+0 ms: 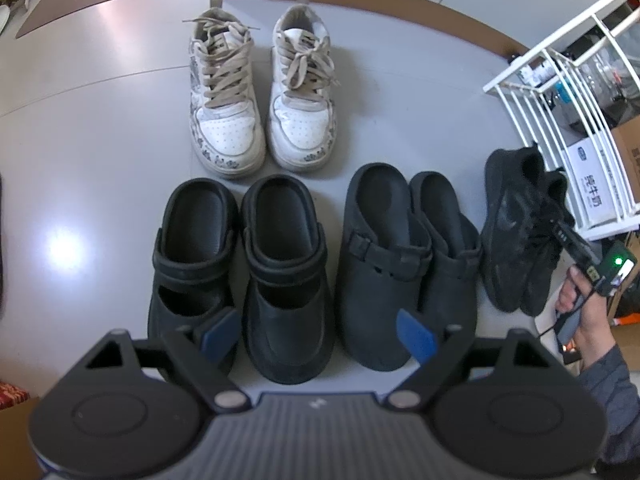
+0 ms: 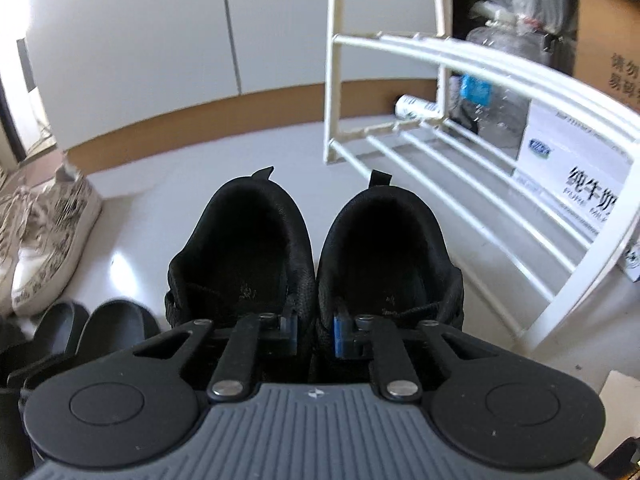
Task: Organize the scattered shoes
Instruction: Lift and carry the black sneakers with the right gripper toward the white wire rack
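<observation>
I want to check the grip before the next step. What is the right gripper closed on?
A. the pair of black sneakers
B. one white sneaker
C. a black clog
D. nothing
A: the right gripper pinches the adjoining inner collars of the black sneakers, holding the two together.

in the right wrist view the right claw [image 2: 314, 332] body hides the toes of the black sneakers [image 2: 312, 252], and whether they rest on the floor [image 2: 192, 168] cannot be told. the white sneakers [image 2: 48, 236] there are blurred and cut by the left edge. in the left wrist view the left claw [image 1: 318, 338] covers the clogs' [image 1: 240, 264] toes.
</observation>
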Motion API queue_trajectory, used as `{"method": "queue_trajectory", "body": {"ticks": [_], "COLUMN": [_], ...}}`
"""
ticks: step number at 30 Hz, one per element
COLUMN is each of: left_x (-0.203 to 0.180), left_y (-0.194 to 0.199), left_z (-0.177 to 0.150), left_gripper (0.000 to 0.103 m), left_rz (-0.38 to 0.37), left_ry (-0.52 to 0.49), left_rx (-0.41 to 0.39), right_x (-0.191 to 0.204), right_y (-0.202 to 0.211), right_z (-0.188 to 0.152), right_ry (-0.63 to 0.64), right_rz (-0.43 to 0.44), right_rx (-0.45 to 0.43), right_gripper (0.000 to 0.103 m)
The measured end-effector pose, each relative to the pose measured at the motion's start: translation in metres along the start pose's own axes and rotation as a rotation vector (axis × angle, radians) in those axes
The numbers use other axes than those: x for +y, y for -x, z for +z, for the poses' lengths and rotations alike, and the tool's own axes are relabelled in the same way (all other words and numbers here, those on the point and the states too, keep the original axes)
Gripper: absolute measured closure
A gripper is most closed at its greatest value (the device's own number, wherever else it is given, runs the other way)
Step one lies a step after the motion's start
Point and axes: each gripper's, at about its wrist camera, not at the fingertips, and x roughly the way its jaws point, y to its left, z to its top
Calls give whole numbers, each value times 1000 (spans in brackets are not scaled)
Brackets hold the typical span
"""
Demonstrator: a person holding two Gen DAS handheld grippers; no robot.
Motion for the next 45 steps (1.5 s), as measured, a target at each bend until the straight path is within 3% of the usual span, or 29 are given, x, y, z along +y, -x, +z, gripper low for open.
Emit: {"method": "queue_trajectory", "body": {"ticks": [13,26,33,37,45], "left_x": [3,-6,-9,-5,7], "left_y": [0,-5,0,3,3], "left_z": [0,-2,1,2,5], "left_gripper": [15,15,15,15,15], "left_rz": [10,-1,-17,11,8], "left_ry": [13,10,18,19,71], "left_rx": [10,18,-6,-26,-16], "right_x": [-44,-42,-38,-37,-39], "right_y": [16,12,-17,-31,-65], "right_z": [13,27,43,50,71], "right_ry": [-104,-166,-237,-278,-351], "right_rz": [-206,-298,-356,-404,-486], "right_rx": [-46,-70,-69,-80,-119], "right_gripper": [86,86,86,86,85]}}
